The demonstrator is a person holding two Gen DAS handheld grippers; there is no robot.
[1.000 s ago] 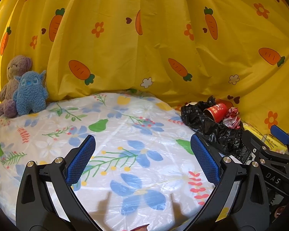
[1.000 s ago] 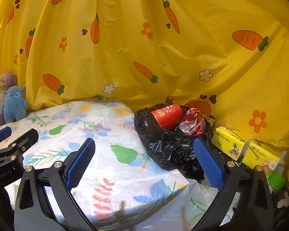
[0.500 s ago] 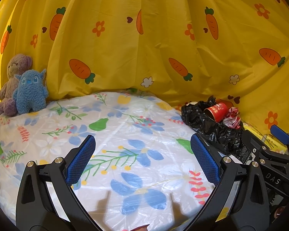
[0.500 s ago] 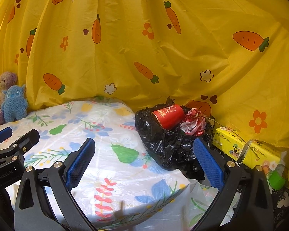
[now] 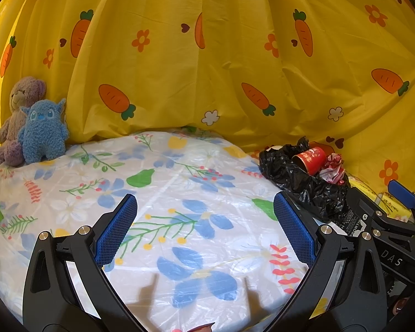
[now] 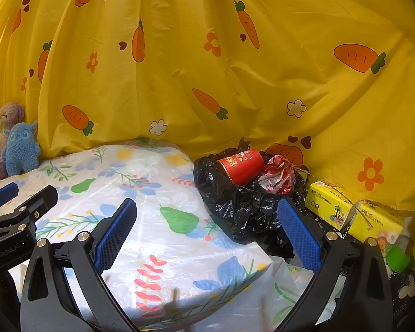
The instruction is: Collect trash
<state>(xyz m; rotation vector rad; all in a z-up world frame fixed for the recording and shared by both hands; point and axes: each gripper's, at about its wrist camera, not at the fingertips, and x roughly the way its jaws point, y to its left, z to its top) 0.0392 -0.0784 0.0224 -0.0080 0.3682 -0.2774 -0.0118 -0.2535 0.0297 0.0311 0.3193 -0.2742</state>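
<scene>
We hold both tools, left (image 5: 204, 231) and right (image 6: 207, 232), spread wide (empty); the trash bag (image 6: 243, 210) lies just beyond the right tool's right finger.

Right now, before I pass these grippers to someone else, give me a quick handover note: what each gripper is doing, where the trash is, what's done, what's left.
Left gripper: open, empty, over the floral tablecloth.
Right gripper: open, empty, near the table's right corner.
Black trash bag: at the table's right edge, mouth open.
Done: red paper cup and a crumpled red-and-white wrapper sit in the bag.
Left: no loose trash shows on the cloth. Yellow tissue packs beside the bag and two plush toys at far left don't look like trash. Probably close or remove the bag.
</scene>
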